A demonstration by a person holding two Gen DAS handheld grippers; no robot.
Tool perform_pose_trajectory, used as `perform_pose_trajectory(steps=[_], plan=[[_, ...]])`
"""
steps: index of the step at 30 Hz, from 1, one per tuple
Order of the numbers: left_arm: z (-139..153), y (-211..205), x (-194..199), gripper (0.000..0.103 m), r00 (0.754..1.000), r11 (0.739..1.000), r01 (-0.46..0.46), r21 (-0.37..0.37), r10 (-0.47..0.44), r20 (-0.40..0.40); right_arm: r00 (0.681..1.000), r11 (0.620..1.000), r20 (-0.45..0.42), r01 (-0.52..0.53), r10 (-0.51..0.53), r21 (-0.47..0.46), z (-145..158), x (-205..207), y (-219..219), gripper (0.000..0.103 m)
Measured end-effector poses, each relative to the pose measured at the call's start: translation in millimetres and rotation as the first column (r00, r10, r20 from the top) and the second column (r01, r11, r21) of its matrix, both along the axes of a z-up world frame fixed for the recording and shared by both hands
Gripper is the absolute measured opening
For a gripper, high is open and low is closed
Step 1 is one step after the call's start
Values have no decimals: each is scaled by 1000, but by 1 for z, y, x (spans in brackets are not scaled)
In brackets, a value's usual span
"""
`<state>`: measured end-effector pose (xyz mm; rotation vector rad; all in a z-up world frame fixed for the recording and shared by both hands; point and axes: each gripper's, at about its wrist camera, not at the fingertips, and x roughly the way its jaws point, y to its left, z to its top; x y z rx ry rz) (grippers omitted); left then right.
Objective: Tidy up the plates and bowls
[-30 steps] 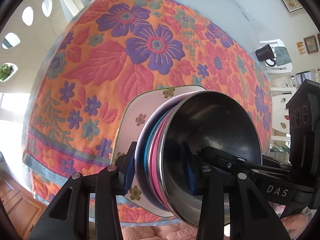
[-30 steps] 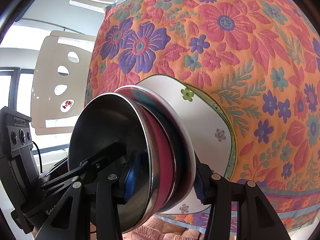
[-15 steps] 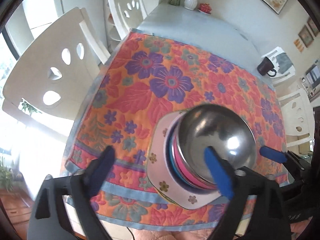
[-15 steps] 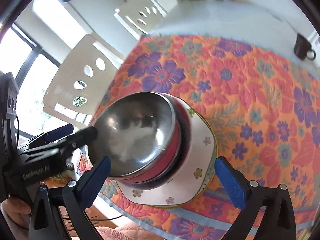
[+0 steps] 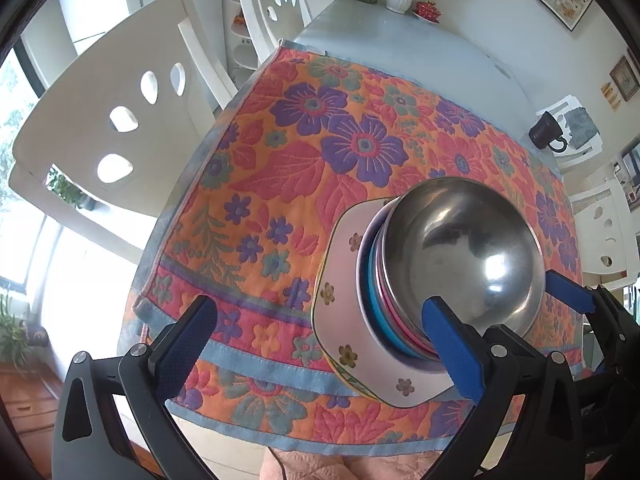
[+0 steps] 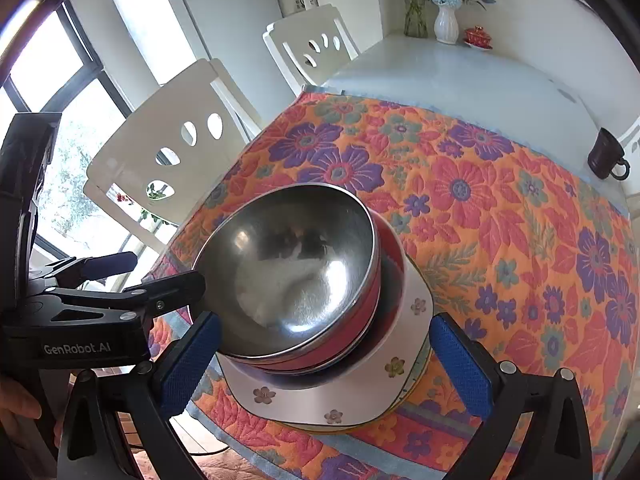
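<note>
A stack sits near the front edge of the floral tablecloth (image 5: 320,152): a steel bowl (image 5: 464,248) on top, pink and blue bowls (image 5: 380,312) nested under it, and a white floral plate (image 5: 344,280) at the bottom. In the right wrist view the steel bowl (image 6: 296,264) sits on a red bowl (image 6: 360,320) and the plate (image 6: 320,396). My left gripper (image 5: 320,344) is open and empty, raised above the stack's left side. My right gripper (image 6: 324,364) is open and empty, raised over the stack. The left gripper's body (image 6: 92,320) shows at the left.
A dark mug (image 5: 544,134) stands at the table's far right, also in the right wrist view (image 6: 606,156). A white vase (image 6: 445,24) and a red lidded dish (image 6: 476,36) stand at the far end. White chairs (image 5: 120,128) line the left side.
Both grippers let go of the stack, opened wide and pulled up and back. The stack now rests on the tablecloth on its own.
</note>
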<state>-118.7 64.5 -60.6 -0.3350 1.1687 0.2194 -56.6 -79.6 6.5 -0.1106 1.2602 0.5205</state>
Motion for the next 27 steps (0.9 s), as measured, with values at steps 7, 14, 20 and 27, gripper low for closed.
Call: perform_pose_trajectory(steps=[7, 14, 20, 27], plan=[[-2, 3, 1, 102, 1000, 1000, 6, 4, -6, -1, 1000, 1000, -16, 13, -13, 4, -3, 0, 2, 103], [-5, 4, 3, 102, 1000, 1000, 16, 0, -16, -9, 999, 1000, -28, 21, -21, -1, -6, 1, 2, 103], [-5, 3, 2, 102, 1000, 1000, 17, -2, -17, -11, 999, 1000, -36, 31, -31, -3, -6, 1, 2, 103], [-7, 3, 0, 102, 1000, 1000, 26, -6, -26, -16, 998, 999, -44, 38, -38, -4, -7, -1, 0, 103]])
